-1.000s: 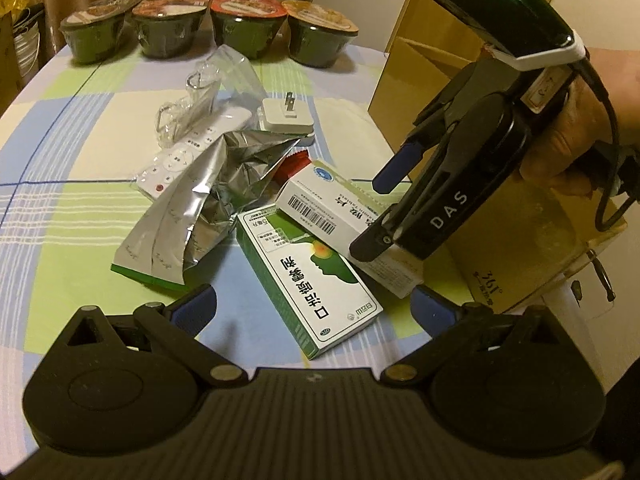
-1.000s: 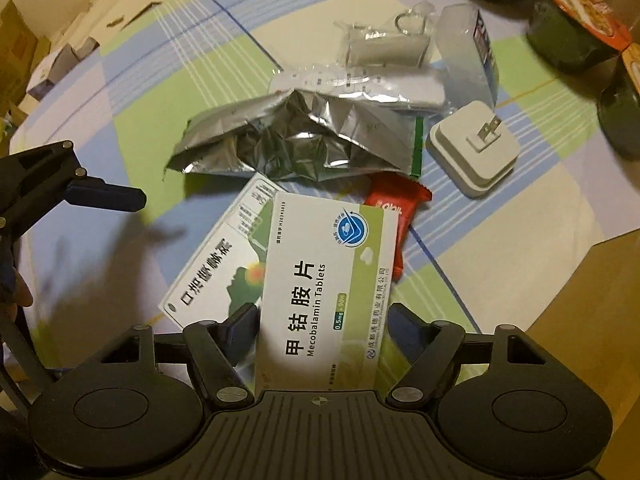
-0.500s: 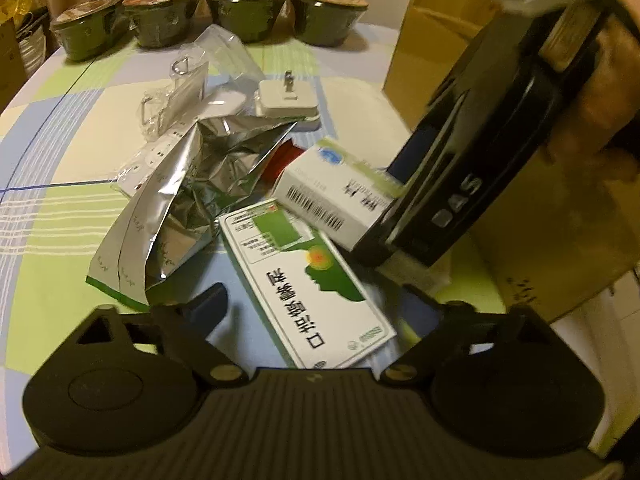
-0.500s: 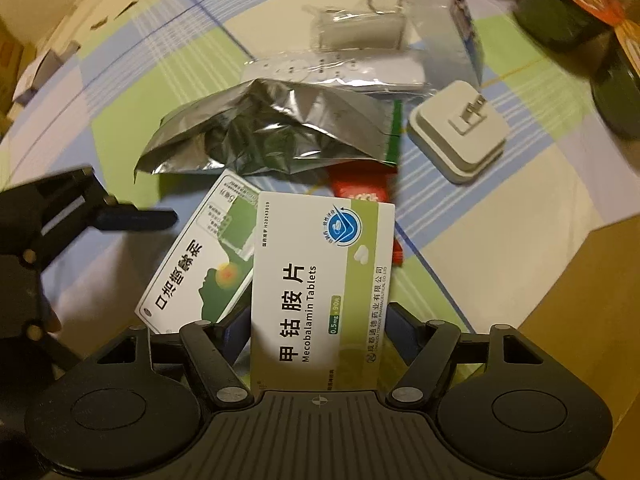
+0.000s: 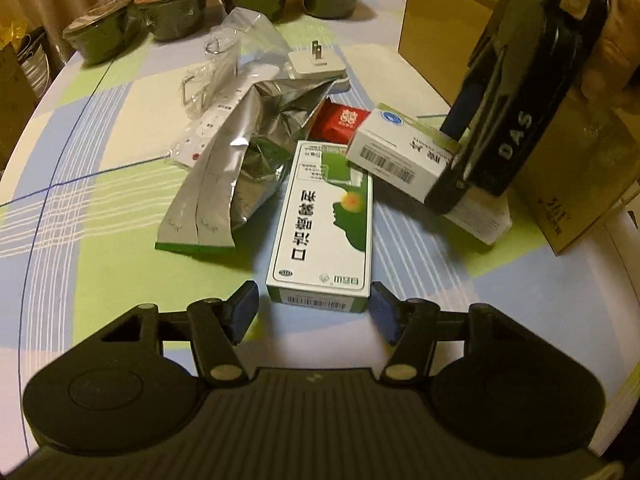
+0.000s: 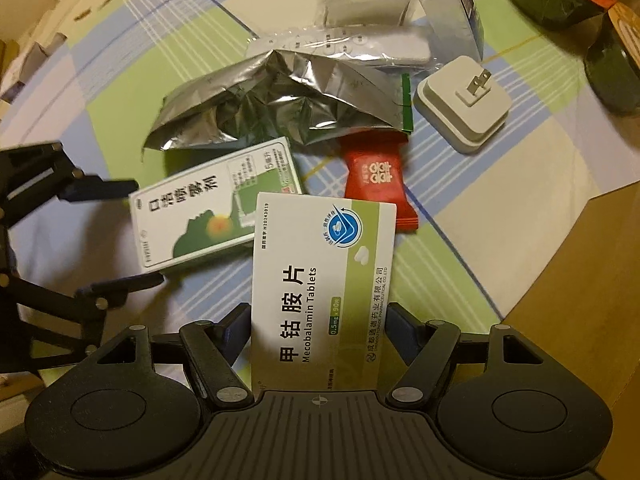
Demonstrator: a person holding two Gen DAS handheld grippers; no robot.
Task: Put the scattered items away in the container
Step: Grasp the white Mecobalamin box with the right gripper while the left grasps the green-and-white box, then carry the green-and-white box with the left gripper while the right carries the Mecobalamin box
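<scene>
- The right tongs point(image 6: 318, 330) are clamped on the Mecobalamin box point(image 6: 320, 280), lifted off the counter point(image 5: 100, 216) — carrying step; next, swing it over the cardboard box point(image 5: 440, 28) and release.
- The left tongs point(image 5: 314, 312) are spread wide and empty — pads flanking the green spray box point(image 5: 324, 220), which lies flat.

Matte black left gripper point(image 5: 314, 307) with ribbed housing, two round discs, silver pivot screws, blue-padded fingers point(image 5: 242, 309), right gripper point(image 6: 319, 325) built alike, white "DAS" lettering on its black side, hand point(image 5: 612, 46) behind it
</scene>
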